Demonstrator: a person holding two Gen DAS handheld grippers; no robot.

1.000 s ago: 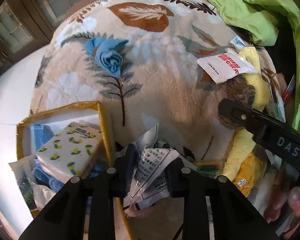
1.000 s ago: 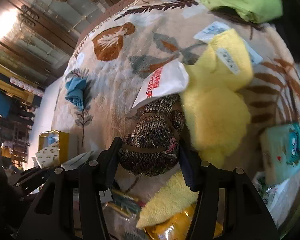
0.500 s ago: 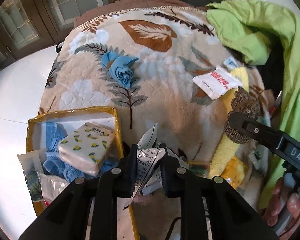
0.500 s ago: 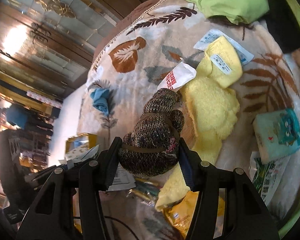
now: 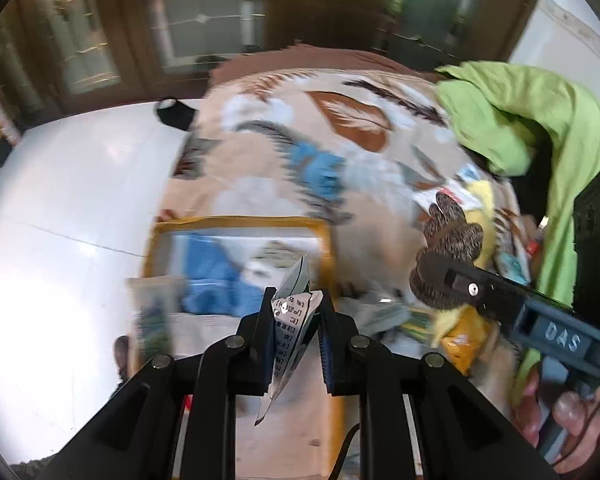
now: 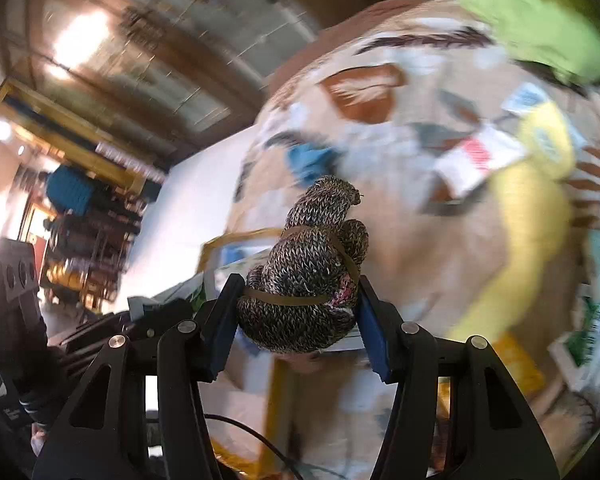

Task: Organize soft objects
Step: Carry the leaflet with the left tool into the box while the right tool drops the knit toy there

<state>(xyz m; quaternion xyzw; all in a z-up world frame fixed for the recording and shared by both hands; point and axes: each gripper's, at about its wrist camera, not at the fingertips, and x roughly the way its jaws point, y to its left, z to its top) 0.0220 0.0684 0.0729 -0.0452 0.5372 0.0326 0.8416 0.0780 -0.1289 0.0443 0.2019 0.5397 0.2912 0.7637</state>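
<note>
The left gripper [image 5: 294,320] has its jaws nearly together, clamped on a crumpled printed plastic packet [image 5: 290,316] whose loose end hangs down between the fingers. Over the last second these jaws have been closing further on it, though hardly at all in the last half of it. Just beyond the left jaws, and a little to their left, lies a yellow-rimmed box [image 5: 236,222] holding blue cloths [image 5: 212,276] and other packets, blurred in this view. Farther ahead of the jaws spreads a leaf-patterned quilt [image 5: 352,120], with a bunched blue cloth [image 5: 316,170] lying on it and a green garment [image 5: 500,116] off to the right.

The right gripper [image 6: 296,312] stands with its jaws wide, clamped on either side of a knitted brown-and-cream plush toy [image 6: 312,264] with a thin band around its body. The toy fills the gap between the pads and sticks out ahead of them, clear of the quilt. In the left wrist view the same toy [image 5: 450,248] shows to the right of the left jaws, held at the tip of the right gripper, with a person's hand [image 5: 556,420] on that gripper's handle. Ahead and right of the right jaws lie a yellow towel [image 6: 528,220] and a white packet with red print [image 6: 476,158]; the box's yellow rim [image 6: 236,238] shows just behind the toy to its left.
</note>
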